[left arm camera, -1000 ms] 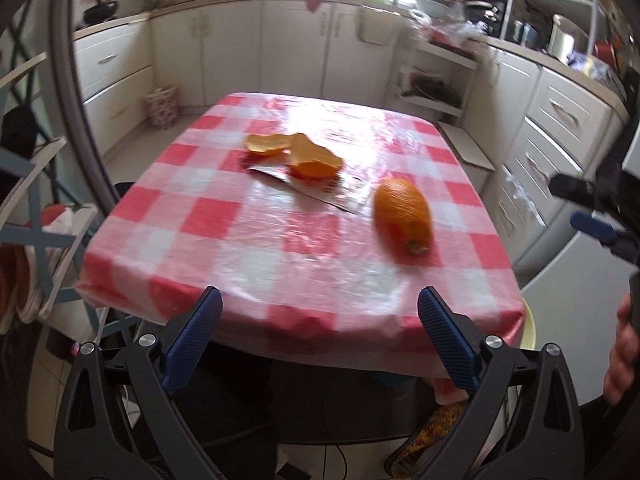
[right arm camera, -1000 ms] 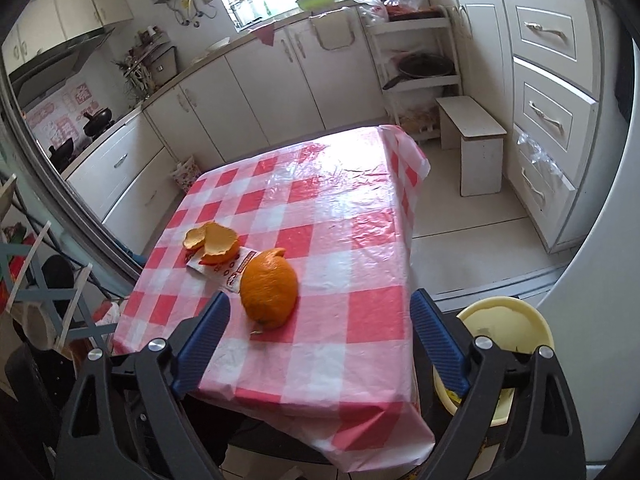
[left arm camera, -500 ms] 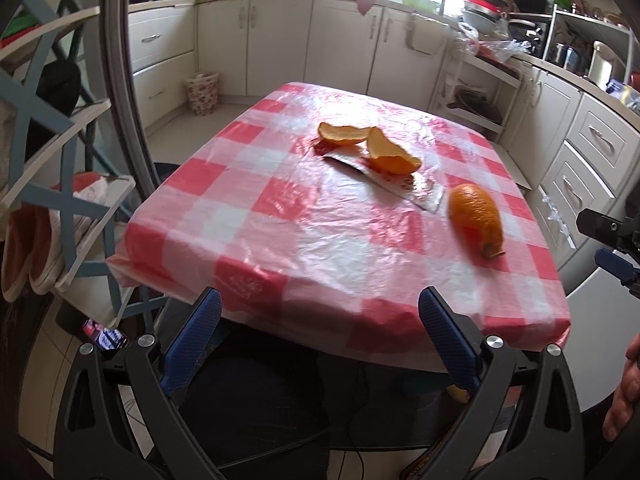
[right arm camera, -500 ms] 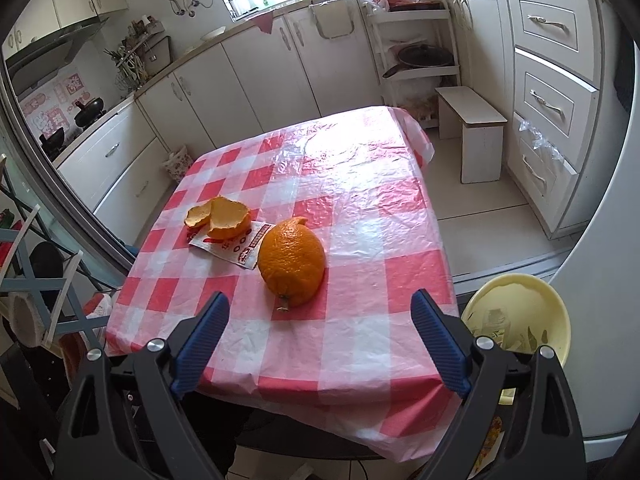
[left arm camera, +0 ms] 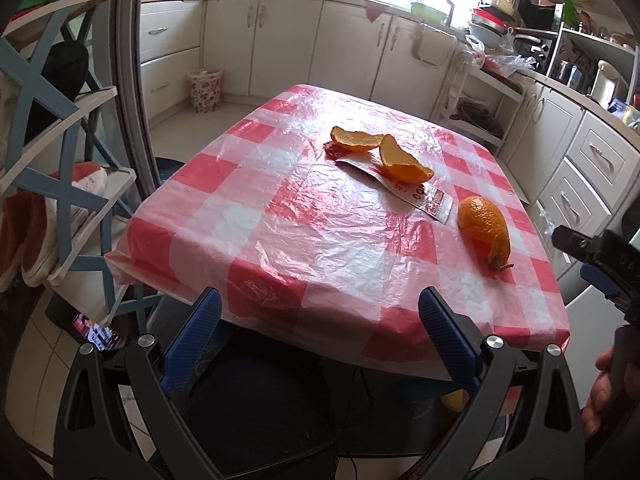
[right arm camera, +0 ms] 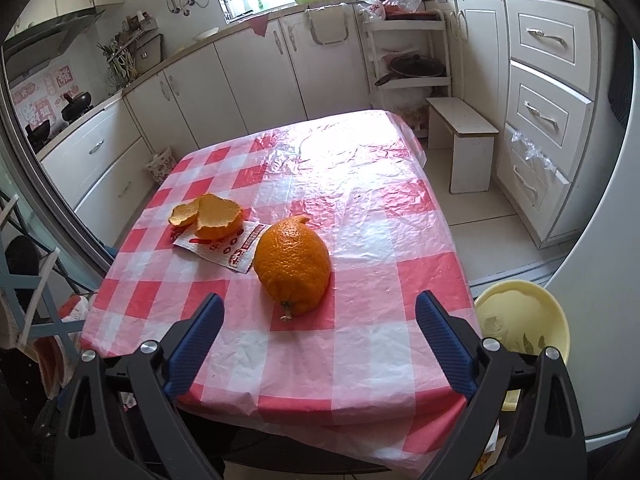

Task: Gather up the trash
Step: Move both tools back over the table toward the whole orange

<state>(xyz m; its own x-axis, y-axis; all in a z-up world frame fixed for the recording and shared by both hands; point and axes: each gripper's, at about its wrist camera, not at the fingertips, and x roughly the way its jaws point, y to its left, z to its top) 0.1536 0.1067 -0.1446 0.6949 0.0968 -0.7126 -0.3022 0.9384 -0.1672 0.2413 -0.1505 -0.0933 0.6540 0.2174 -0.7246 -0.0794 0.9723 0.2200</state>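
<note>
On the red-and-white checked table (left arm camera: 280,216) (right arm camera: 360,208) lie two curled orange peels (left arm camera: 384,152) (right arm camera: 212,216), a printed paper wrapper (left arm camera: 424,200) (right arm camera: 224,250) partly under them, and a large hollow orange peel with a stem (left arm camera: 486,228) (right arm camera: 294,268). My left gripper (left arm camera: 320,328) is open and empty at the table's near edge. My right gripper (right arm camera: 318,338) is open and empty, just short of the large peel. The right gripper also shows at the right edge of the left wrist view (left arm camera: 600,264).
A yellow bin (right arm camera: 520,324) with scraps inside stands on the floor by the table's near right corner. White cabinets (right arm camera: 552,92) and a small step stool (right arm camera: 464,140) lie to the right. A blue rack (left arm camera: 52,184) with shoes stands to the left.
Both grippers have drawn back and lifted slightly; the left view has swung so the table sits farther off and to the right. The right view has closed in on the large peel.
</note>
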